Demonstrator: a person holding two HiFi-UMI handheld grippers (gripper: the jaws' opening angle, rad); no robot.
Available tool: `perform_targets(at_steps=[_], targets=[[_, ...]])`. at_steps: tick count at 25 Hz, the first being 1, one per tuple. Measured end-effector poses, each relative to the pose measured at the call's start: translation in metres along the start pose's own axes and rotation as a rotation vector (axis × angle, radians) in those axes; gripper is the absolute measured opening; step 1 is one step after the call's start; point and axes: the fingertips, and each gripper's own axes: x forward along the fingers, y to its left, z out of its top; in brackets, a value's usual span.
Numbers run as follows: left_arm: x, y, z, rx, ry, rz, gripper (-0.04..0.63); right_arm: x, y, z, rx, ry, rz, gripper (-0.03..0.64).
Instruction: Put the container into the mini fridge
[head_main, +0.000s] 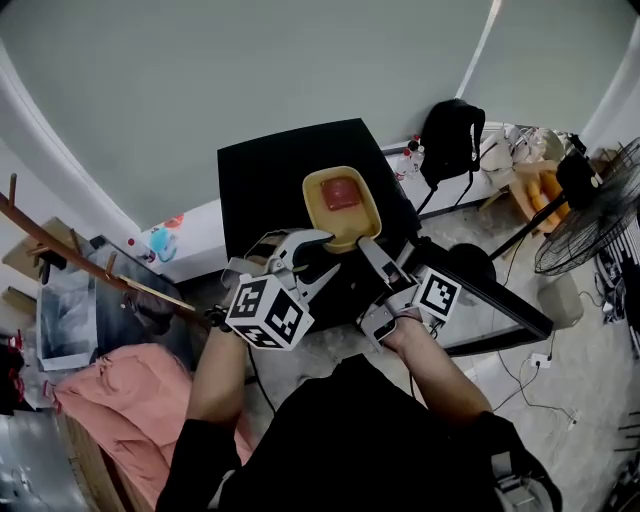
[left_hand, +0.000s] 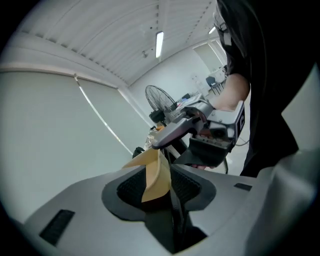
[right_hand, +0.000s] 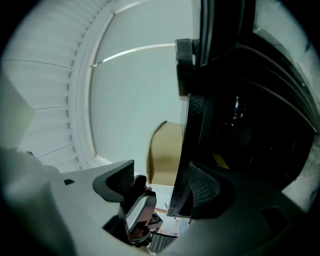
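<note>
A tan container (head_main: 340, 205) with a red inside shows at the front upper edge of the black mini fridge (head_main: 270, 180); I cannot tell whether it rests there. My left gripper (head_main: 325, 250) is at its near rim. In the left gripper view that tan rim (left_hand: 155, 172) stands between the jaws with a gap beside it, so the left gripper (left_hand: 157, 187) is open. The fridge door (head_main: 480, 295) hangs open to the right. My right gripper (head_main: 385, 275) is at the door; its jaws (right_hand: 162, 182) stand wide, with the door's black edge (right_hand: 192, 130) against the right pad. Past that edge the container (right_hand: 167, 150) shows.
A standing fan (head_main: 590, 210) and a black backpack (head_main: 450, 135) are at the right, by the wall. A pink cloth (head_main: 120, 400) and a wooden rack (head_main: 60, 250) lie at the left. Cables (head_main: 540, 360) run over the floor at the right.
</note>
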Motion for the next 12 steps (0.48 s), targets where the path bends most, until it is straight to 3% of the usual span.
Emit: perform_targets(at_steps=[6, 12], targets=[[0.013, -0.008, -0.013, 0.114, 0.076, -0.047, 0.167, -0.005, -0.008, 0.004, 0.012, -0.026, -0.024, 0.333], [0.013, -0.008, -0.011, 0.176, 0.093, -0.085, 0.095, -0.001, -0.002, 0.006, 0.021, -0.029, -0.039, 0.334]])
